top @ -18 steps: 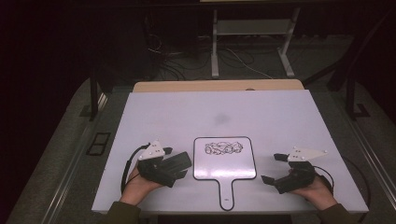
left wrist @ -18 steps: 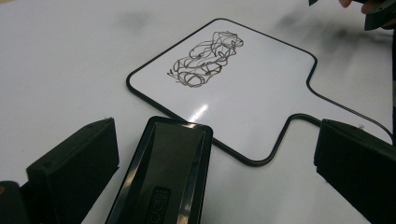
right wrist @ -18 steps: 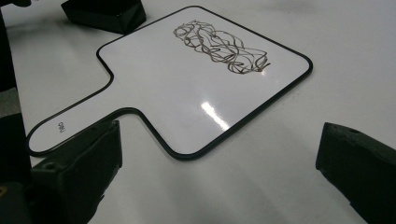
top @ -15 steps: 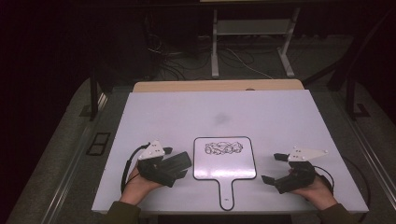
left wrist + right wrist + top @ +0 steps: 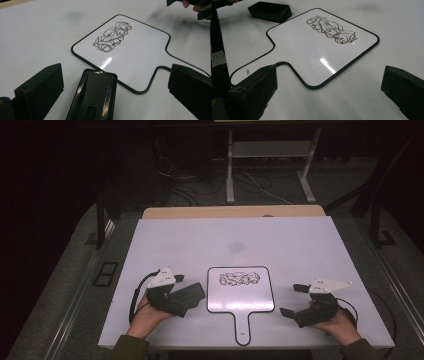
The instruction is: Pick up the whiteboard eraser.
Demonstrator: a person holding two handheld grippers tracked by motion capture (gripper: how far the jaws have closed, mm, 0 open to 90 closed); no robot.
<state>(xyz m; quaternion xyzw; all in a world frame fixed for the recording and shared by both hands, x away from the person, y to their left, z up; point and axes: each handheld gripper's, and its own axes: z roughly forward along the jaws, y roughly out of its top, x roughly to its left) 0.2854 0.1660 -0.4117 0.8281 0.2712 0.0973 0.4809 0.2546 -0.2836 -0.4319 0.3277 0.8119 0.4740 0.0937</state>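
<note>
— Where was the eraser (image 5: pixel 93 96)?
— Just beside the whiteboard's (image 5: pixel 240 292) left edge, between my left claw's (image 5: pixel 110 85) wide-open jaws, ungripped (right claw (image 5: pixel 292 301) open, empty).
— Handling?
— Light, rigid, slick plastic, I judged; pinch its long sides.

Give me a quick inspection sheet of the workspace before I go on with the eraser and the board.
Surface: white table top, a faint grey smudge behind the board.
Job's things: small whiteboard with handle lies flat, black scribble on it; black eraser lies between the left gripper's jaws, untouched.
Clutter: nothing seen.
Grippers: left gripper open around the eraser; right gripper open, holding nothing, near the board's handle.
Cables: one trails from each gripper; more on the floor behind.
Surroundings: dark room, desk frame beyond the table.
</note>
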